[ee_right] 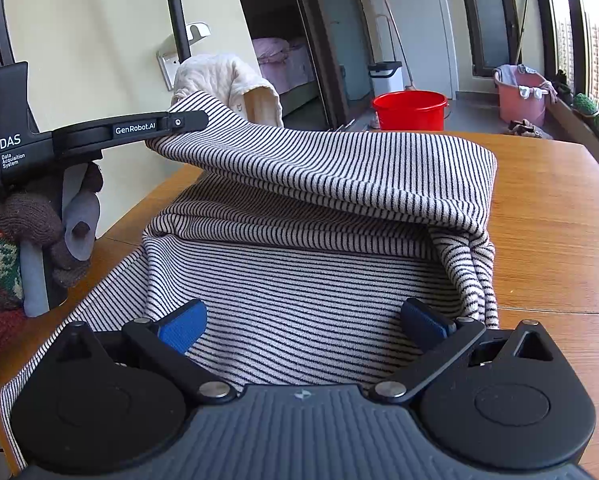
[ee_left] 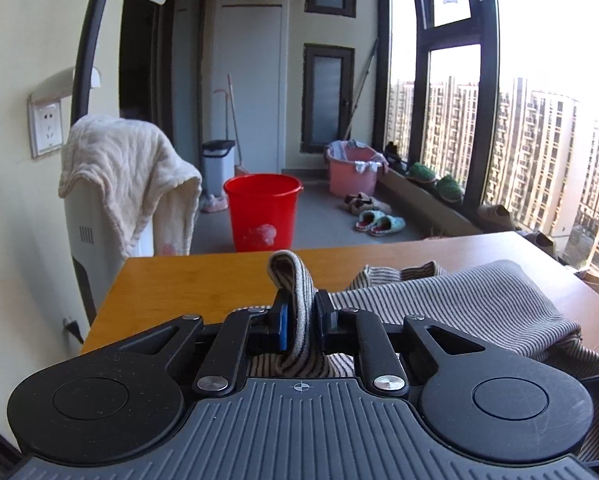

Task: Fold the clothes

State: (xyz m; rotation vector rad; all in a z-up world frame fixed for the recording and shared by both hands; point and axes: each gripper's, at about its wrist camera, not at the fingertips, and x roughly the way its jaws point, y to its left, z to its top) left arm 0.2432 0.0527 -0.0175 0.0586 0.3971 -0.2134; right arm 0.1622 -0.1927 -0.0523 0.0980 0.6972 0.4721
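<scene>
Striped knit cloth, black on cream, is the garment (ee_right: 323,280) spread over a wooden worktop (ee_right: 551,216). In the right wrist view it fills the middle, its lower layer flat on the wood, and an upper layer lifted and folded back over it from 10 o'clock toward 2 o'clock. The left claw (ee_right: 179,122) holds that raised edge at 10 o'clock, high above the worktop; a gloved hand (ee_right: 39,224) grips its handle at 9 o'clock. The right claw (ee_right: 303,326) sits at 6 o'clock just over the flat layer, its blue pads (ee_right: 183,326) wide apart with nothing between them.

In the left wrist view, the left claw (ee_left: 301,320) is clamped on a bunched fold of the garment (ee_left: 459,300), which loops up between the fingers and trails off toward 3 o'clock. Beyond the worktop (ee_left: 187,284), a red bucket (ee_left: 263,212) stands on the floor at 12 o'clock, and a cream towel (ee_left: 127,176) hangs at 10 o'clock.
</scene>
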